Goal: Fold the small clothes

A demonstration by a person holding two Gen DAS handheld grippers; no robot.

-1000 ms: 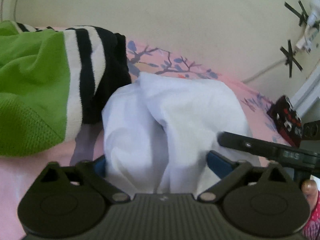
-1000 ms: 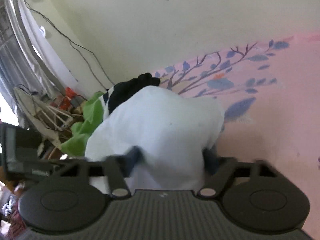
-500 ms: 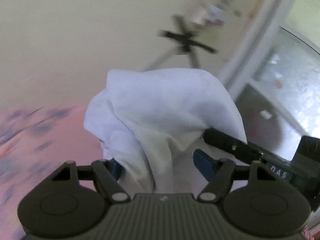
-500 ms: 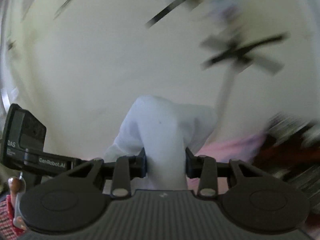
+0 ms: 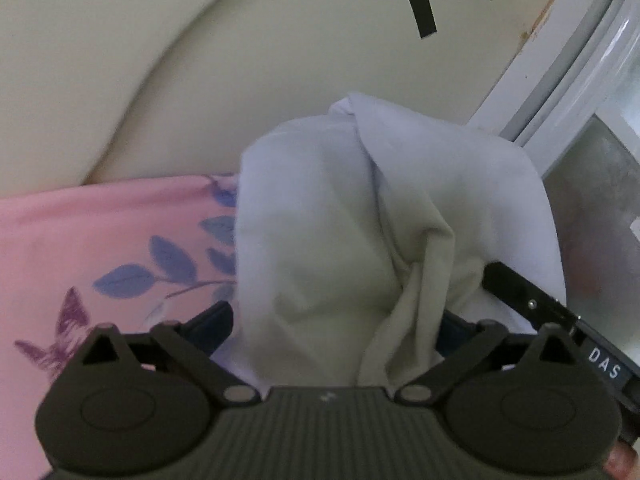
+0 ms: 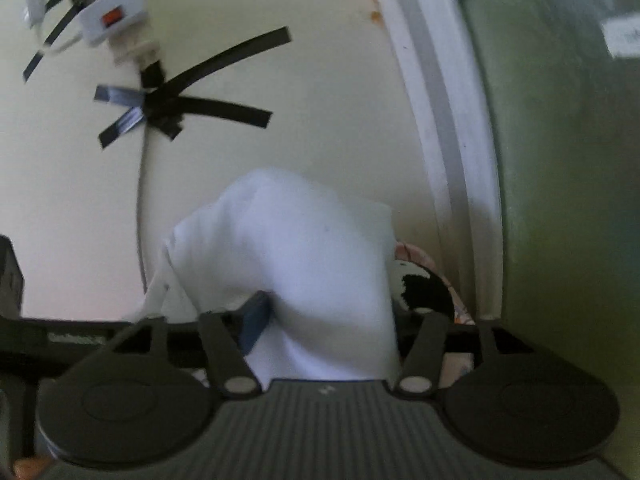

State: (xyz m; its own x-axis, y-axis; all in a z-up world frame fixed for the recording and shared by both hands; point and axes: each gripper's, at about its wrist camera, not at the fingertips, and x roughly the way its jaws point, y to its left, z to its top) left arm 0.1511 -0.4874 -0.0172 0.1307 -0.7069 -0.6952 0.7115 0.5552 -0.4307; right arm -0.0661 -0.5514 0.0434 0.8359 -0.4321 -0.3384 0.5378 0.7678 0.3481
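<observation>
A folded white garment (image 5: 400, 180) bulges up between the fingers of my left gripper (image 5: 338, 320). Its jaws are opening wide, and the left pad (image 5: 216, 320) stands just off the cloth. Through the right wrist camera the same white garment (image 6: 288, 232) fills the gap of my right gripper (image 6: 330, 308). Those jaws are opening too, but the blue pad (image 6: 256, 316) still lies against the cloth. The right gripper's black body (image 5: 540, 312) shows beside the cloth in the left wrist view. Below the garment everything is hidden.
A pink bedsheet (image 5: 100, 232) with blue leaves lies at the left, against a cream wall. A white frame (image 6: 440, 120) and frosted pane stand close on the right. Black tape (image 6: 180, 108) and a power strip (image 6: 116, 16) hang on the wall. A patterned item (image 6: 424, 284) lies by the frame.
Both grippers swung the white garment rightward, away from the green striped clothes to the wall corner by the frame. Both sets of fingers stand wider apart than half a second ago.
</observation>
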